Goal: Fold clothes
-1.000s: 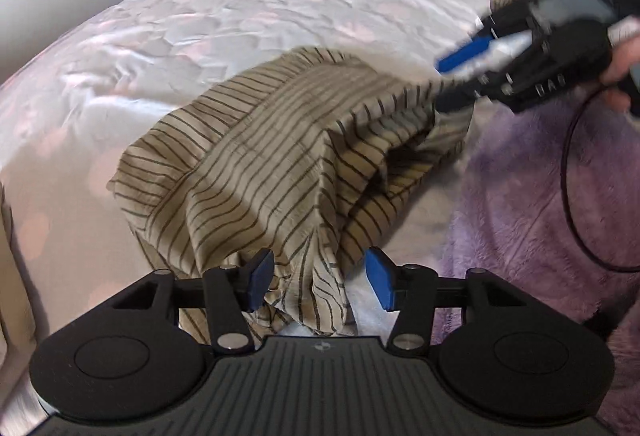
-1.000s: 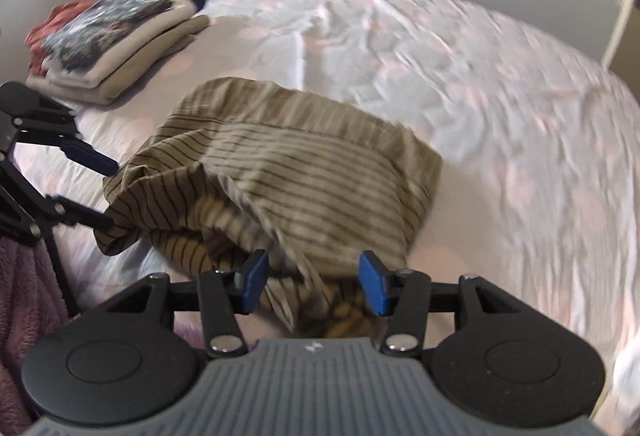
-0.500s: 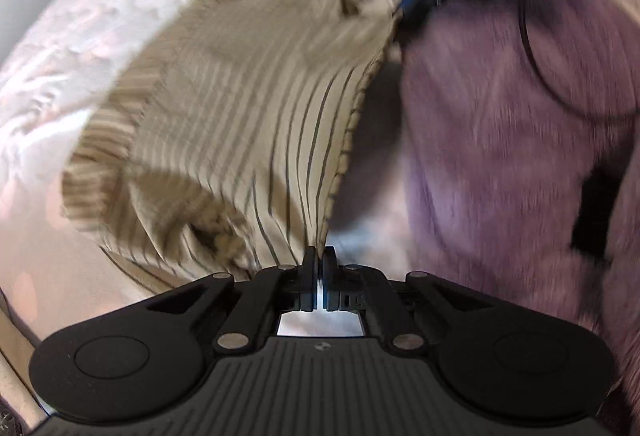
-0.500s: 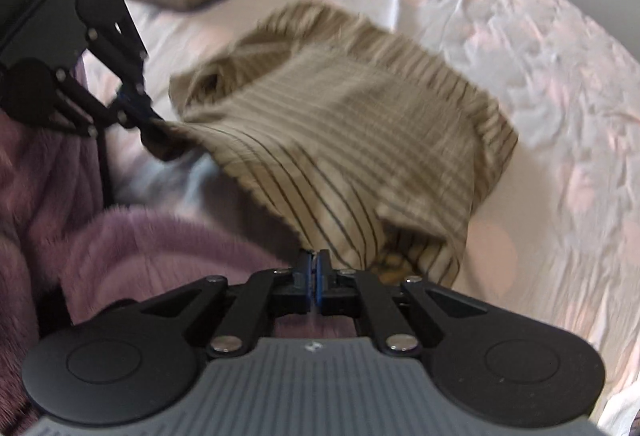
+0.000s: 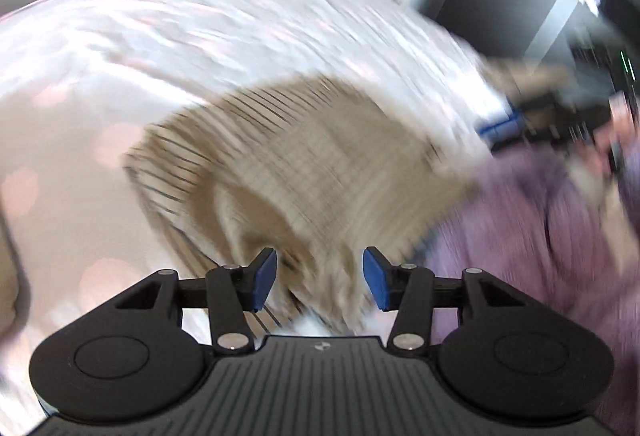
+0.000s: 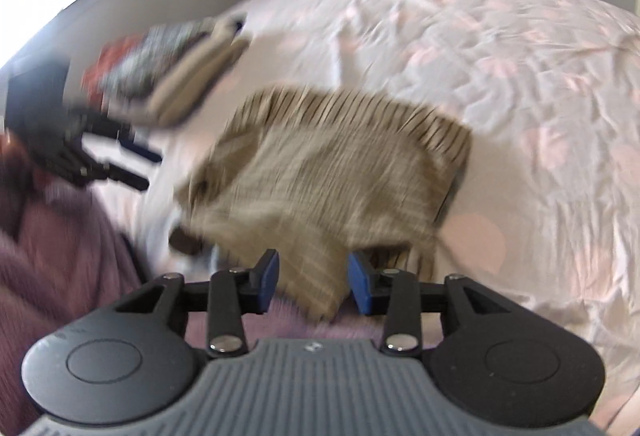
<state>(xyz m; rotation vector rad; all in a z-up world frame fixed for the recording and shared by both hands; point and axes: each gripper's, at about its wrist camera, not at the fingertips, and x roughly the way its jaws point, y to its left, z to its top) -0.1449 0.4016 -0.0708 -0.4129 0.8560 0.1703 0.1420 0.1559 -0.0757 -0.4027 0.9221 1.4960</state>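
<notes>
— Both claws have their blue pads apart. On the left gripper (image 5: pixel 319 285) the gap is wide, and the striped beige garment (image 5: pixel 320 172) shows through it, below the pads, not pinched by them.

— And the right gripper (image 6: pixel 313 282)?

— Also apart, a little less wide. One corner of the garment (image 6: pixel 340 188) hangs down between its pads. The picture is blurred there, so I cannot tell if the cloth touches a pad, but the pads do not press it.

— Where does the garment lie?

— On the bed (image 5: pixel 200 36), on a white sheet with pale pink spots, near the edge where the person stands. It is a crumpled heap with dark thin stripes. Its near edge reaches the purple fluffy sleeve (image 5: pixel 540 256) of the person.

— Do the grippers see each other?

— Yes. In the left wrist view the right gripper (image 5: pixel 504 126) is at the right side, beside the far corner of the garment, with a hand (image 5: pixel 622 116) behind it, much blurred. In the right wrist view the left gripper (image 6: pixel 140 166) is at the left side, its two fingers spread, apart from the garment.

— Anything else on the bed?

— A stack of folded clothes (image 6: pixel 168 76) lies beyond the left gripper, well apart from the striped garment. A purple fluffy cloth (image 6: pixel 60 256) fills the lower left of the right wrist view.
</notes>
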